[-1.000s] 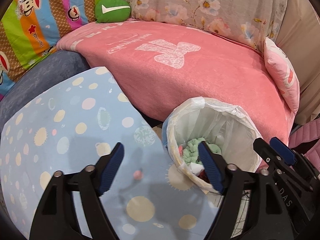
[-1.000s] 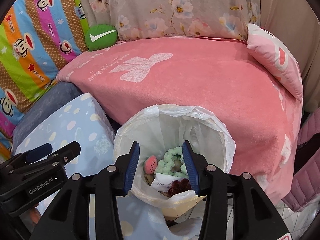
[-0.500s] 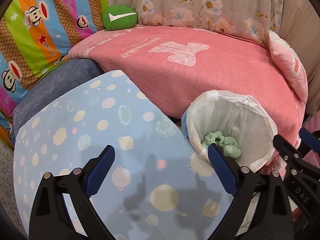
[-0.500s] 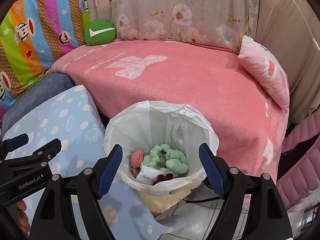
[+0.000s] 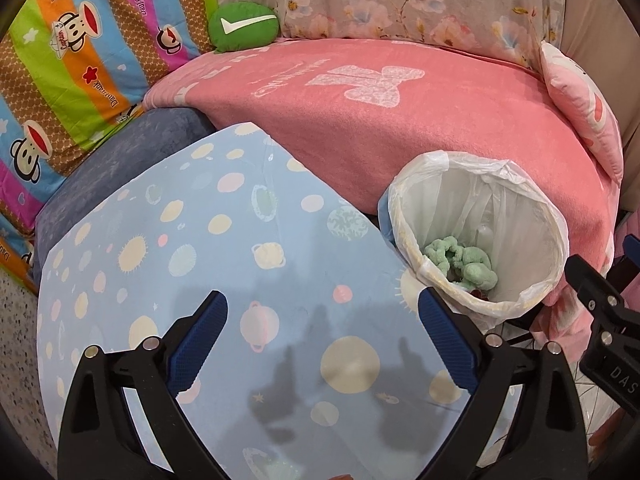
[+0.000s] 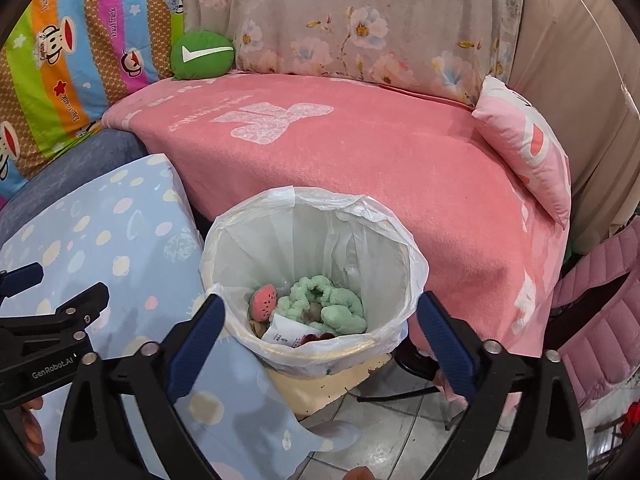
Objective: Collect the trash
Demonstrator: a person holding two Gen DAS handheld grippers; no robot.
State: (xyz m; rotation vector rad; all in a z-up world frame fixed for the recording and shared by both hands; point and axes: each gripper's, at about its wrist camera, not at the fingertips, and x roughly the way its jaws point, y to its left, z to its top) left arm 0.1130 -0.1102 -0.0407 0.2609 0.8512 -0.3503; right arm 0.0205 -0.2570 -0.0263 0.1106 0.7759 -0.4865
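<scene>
The right hand-held gripper (image 6: 320, 340) hangs just above the near rim of the trash bin (image 6: 404, 256), its jaws opening wide with nothing clasped between them. The bin wears a white plastic liner (image 6: 320, 204) folded over its rim and stands on the tiled floor (image 6: 384, 436) between a pink blanket (image 6: 360, 152) and a blue dotted cloth (image 5: 240, 240). Inside lie 4 visible pieces of trash: a green fuzzy loop (image 6: 332, 304), a small pink strawberry-like piece (image 6: 262, 304), a white paper slip (image 6: 286, 330) and something dark red (too hidden to name). The left hand-held gripper (image 5: 322, 340) is released too, jaws spread and empty over the blue cloth, with the bin just beside its right finger. A green cushion (image 5: 243, 24) rests at the back.
</scene>
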